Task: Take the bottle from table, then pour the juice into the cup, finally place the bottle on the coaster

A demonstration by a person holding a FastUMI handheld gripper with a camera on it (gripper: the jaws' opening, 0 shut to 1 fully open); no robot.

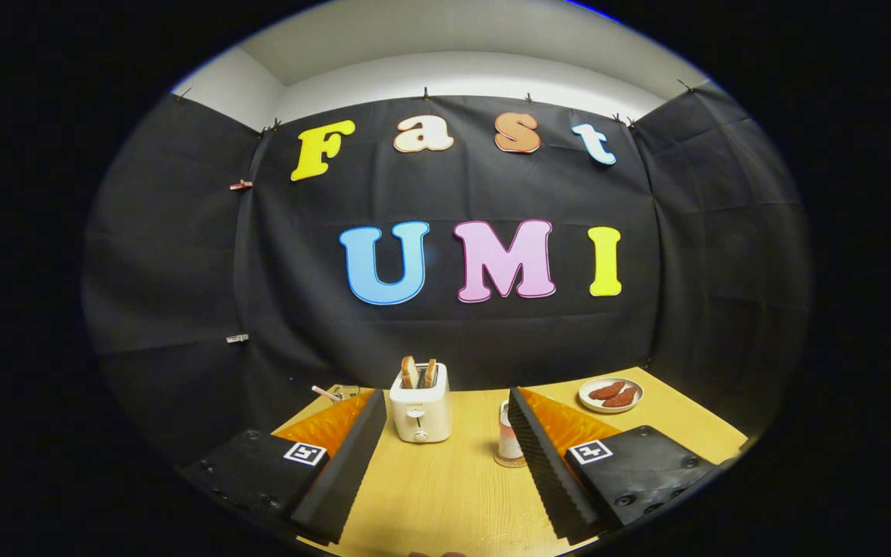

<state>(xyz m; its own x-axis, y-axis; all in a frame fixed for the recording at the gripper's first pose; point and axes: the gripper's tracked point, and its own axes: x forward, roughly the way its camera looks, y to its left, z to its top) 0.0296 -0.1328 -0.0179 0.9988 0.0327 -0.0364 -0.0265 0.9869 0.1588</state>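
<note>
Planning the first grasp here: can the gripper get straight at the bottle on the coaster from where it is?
Probably yes. The gripper is open, and the bottle stands on its coaster just inside the right finger. Bare table lies between; the toaster sits clear, beyond the fingers.

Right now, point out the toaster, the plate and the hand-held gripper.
toaster [420,412]: gripper view, on its white front.
plate [589,401]: gripper view, on its bare rim.
hand-held gripper [445,414]: gripper view, midway between its open fingertips.

Black gripper, 2 ridged fingers, orange panels, square tag markers, screws
</note>
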